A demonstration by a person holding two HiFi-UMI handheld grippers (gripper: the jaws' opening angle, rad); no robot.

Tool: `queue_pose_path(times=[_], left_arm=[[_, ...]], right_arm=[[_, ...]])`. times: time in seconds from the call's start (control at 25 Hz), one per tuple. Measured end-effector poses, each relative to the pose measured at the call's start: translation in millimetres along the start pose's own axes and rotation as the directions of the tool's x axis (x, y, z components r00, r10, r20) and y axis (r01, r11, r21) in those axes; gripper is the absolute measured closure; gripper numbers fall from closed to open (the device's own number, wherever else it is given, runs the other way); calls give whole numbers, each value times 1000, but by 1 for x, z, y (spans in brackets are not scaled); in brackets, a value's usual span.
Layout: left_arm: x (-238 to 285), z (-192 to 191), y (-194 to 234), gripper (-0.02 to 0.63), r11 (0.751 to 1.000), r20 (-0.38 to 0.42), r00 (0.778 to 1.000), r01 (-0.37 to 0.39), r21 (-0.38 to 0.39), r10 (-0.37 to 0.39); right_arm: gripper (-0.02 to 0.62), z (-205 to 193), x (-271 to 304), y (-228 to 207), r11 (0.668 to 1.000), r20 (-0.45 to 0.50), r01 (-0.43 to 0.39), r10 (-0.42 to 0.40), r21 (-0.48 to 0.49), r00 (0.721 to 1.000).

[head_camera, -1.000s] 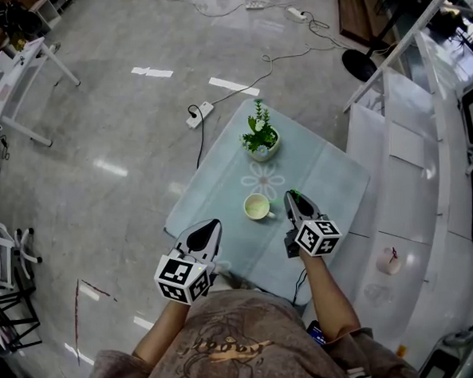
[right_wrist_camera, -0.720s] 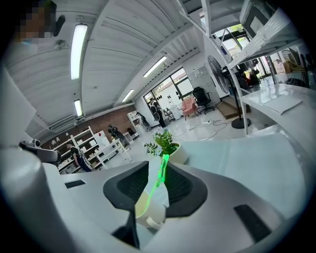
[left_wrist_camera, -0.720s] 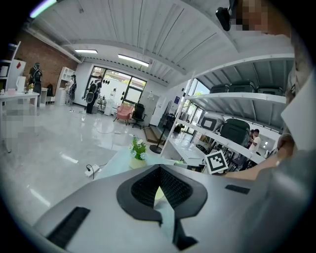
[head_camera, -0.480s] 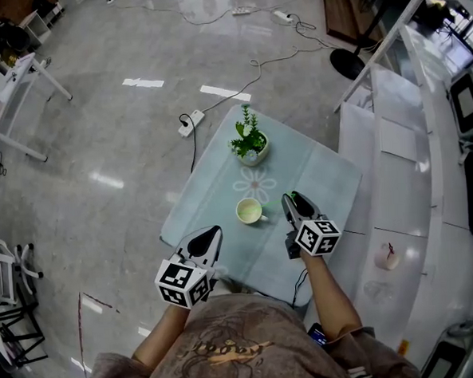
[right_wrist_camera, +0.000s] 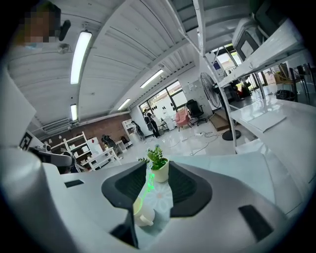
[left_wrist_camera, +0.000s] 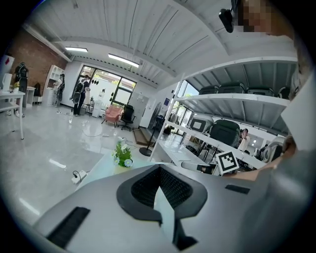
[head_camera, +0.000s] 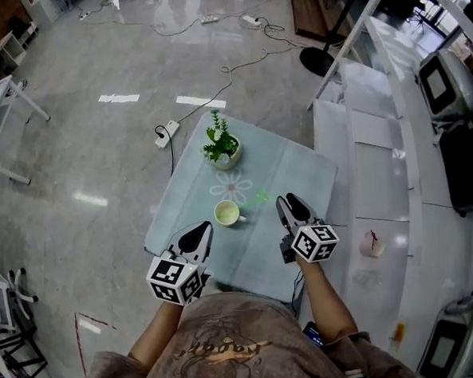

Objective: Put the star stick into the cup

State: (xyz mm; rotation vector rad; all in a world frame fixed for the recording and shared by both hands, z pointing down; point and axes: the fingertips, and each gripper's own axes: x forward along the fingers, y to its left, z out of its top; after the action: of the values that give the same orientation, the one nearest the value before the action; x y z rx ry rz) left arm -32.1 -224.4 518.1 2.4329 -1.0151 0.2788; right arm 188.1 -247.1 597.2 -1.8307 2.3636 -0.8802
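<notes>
Green stick (head_camera: 261, 196) (blurred, loose) is apart from cup (head_camera: 226, 213); right gripper (head_camera: 288, 202) fingers opening wide, nothing pinched; left gripper (head_camera: 200, 228) fingers closed, empty. Better: release directly over rim.

The pale green glass worktop (head_camera: 299, 172) carries two obstacles on its left half: a white pot with a green plant (head_camera: 221, 147) at the far edge and a pale ceramic cup (head_camera: 227, 213) nearer, with a bare strip between them. The far-right part is bare. A white shelf unit (head_camera: 374, 144) stands just beside the right edge. The grey floor (head_camera: 100, 176) on the left is open, apart from a white power strip (head_camera: 167, 133).
</notes>
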Motion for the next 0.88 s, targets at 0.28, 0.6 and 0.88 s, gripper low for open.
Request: queue_pose_path(times=[0.28, 0.6, 0.88], left_arm=[[9, 10, -13, 586, 998, 28, 998, 53, 20, -53], [7, 21, -23, 586, 997, 54, 996, 73, 34, -74], [2, 35, -25, 586, 996, 83, 993, 83, 39, -86]], right_arm=[[463, 27, -36, 26, 997, 49, -15, 19, -82, 999], [472, 58, -71, 58, 988, 102, 4, 12, -153, 995], [480, 62, -90, 75, 983, 119, 23, -1, -185, 993]])
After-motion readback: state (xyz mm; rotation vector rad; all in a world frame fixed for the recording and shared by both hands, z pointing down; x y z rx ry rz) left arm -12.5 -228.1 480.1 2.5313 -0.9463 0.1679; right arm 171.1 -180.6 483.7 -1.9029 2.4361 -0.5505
